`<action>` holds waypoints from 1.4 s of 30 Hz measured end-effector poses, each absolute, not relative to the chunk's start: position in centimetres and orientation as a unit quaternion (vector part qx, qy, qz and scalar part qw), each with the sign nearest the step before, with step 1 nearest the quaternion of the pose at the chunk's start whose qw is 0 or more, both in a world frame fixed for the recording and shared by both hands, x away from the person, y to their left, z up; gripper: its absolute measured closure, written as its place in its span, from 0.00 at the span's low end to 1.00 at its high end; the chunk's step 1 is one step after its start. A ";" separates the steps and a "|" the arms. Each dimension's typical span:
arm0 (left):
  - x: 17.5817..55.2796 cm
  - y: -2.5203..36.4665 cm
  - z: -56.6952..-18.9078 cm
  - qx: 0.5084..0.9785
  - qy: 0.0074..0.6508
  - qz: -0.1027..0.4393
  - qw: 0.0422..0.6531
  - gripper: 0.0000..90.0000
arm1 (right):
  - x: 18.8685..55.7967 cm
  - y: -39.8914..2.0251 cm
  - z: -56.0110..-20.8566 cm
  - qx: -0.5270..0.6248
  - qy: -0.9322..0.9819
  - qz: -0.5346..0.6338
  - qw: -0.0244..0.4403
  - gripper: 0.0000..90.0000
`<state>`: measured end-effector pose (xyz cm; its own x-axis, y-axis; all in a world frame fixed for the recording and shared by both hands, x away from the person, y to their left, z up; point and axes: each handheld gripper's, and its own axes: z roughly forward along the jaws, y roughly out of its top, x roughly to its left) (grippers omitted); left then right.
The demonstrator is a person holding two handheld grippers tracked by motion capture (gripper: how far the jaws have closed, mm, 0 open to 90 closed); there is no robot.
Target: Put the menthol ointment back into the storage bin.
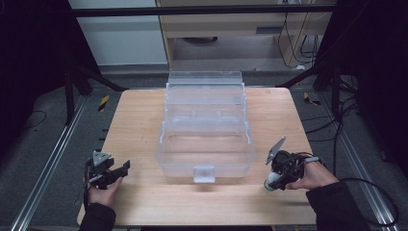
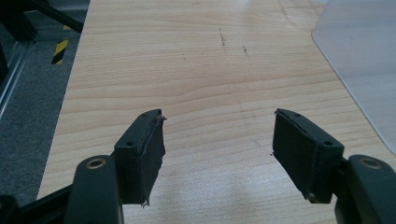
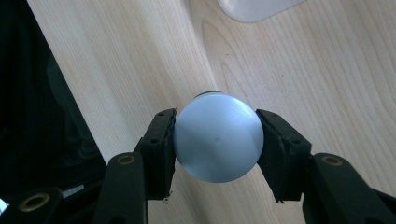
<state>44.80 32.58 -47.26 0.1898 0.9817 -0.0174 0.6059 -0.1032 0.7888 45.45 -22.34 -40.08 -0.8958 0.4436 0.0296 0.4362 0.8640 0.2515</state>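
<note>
At the centre of the high view, a clear plastic bin on the wooden table, lower right of the frame, right gripper pinching a white round-capped bottle, lower left, left gripper spread over bare wood.

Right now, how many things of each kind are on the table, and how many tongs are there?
Clear plastic storage box with open lid: 1
Small white round-bottomed bottle with a green band, held in the right tongs: 1
Black two-jaw tongs: 2, the left tongs open with nothing between them
Light wooden table: 1
Total: 5
</note>
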 end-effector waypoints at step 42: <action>45.7 32.1 -47.3 0.695 0.569 0.272 0.345 0.38 | 46.9 -20.1 -32.8 0.249 0.954 0.166 0.032 0.56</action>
